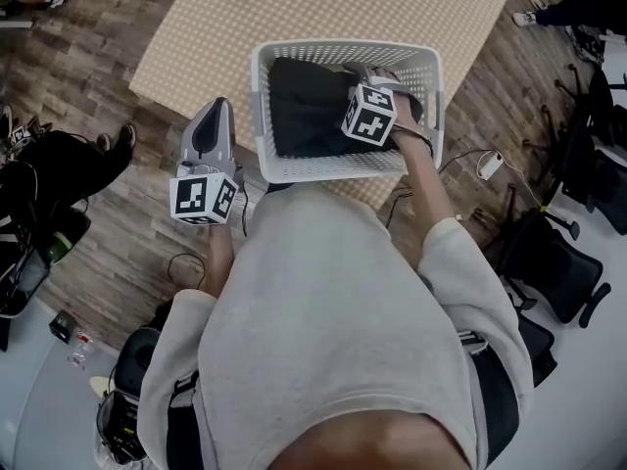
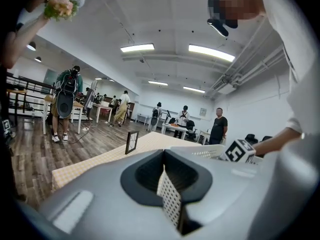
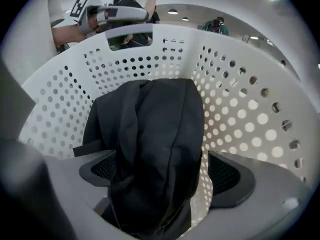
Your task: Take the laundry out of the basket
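A white perforated laundry basket point(image 1: 343, 49) stands on the near edge of a checked table. Black laundry point(image 1: 309, 106) lies bunched inside it. My right gripper point(image 1: 377, 78) reaches down into the basket's right side. In the right gripper view its jaws stand wide apart around a fold of the black laundry point(image 3: 150, 129), and the basket wall point(image 3: 240, 109) shows through the gap beside the right pad. The left gripper point(image 1: 217, 111) hovers outside the basket's left wall. Its jaws point(image 2: 167, 191) are shut with nothing between them.
The checked tablecloth point(image 1: 392, 8) stretches beyond the basket, with a small picture frame point(image 2: 131, 142) on it. Office chairs point(image 1: 558, 253) and a cable with a plug point(image 1: 485, 164) are on the floor at right, dark bags point(image 1: 49, 174) at left. People stand in the room behind.
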{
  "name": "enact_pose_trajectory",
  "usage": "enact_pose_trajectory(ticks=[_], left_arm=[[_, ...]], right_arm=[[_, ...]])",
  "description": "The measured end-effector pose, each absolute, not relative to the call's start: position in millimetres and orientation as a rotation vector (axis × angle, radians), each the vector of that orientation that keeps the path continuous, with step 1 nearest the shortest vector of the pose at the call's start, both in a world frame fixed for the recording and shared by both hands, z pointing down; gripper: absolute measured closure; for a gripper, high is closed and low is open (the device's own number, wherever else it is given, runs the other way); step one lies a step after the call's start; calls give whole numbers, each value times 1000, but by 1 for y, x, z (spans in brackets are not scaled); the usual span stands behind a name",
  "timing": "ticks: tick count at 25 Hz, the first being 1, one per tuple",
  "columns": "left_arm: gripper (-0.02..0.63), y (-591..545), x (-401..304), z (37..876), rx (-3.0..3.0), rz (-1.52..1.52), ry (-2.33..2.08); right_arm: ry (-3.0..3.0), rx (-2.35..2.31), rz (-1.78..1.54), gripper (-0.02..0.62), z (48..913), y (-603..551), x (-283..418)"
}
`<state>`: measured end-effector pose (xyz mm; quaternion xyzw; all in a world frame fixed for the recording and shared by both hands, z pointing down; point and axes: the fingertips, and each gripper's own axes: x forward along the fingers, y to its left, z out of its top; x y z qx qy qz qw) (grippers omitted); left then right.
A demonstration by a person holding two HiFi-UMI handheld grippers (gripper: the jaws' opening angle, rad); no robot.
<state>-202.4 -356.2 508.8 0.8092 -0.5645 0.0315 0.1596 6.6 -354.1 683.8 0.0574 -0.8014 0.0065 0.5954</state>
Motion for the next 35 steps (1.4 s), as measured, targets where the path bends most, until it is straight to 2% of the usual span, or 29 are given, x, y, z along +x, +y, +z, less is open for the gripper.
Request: enact_pose_trajectory(ticks=[8, 12, 15, 21, 22, 24, 26, 28, 35], left_arm=[[595, -354, -213, 510, 2285, 92, -1638], [595, -353, -219, 509, 2268, 84, -1655], [595, -354, -218, 509, 2268, 79, -1653], [595, -354, -212, 505, 2284, 69, -1648], [595, -353, -212, 505, 2284, 70, -1649], [595, -350, -211, 504, 2281, 69, -1655], [595, -347, -211, 501, 2281, 66, -1662], [595, -345, -211, 498, 2284, 61, -1669], [595, -334, -208, 489, 2294, 43, -1683]], right_arm=[[-1792, -76, 200, 32, 754, -334, -13], [-1780, -70, 204, 32, 758, -332, -14], [-1763, -65, 193, 62, 756, -330, -15], [-1738, -113, 203, 191, 753, -317, -15], [-1741, -137, 213, 226, 752, -314, -16], [-1751, -191, 231, 359, 748, -305, -18], [-1759, -221, 221, 418, 744, -298, -18], [-1773, -223, 205, 452, 740, -296, -17], [-1785, -163, 114, 467, 734, -293, -18]])
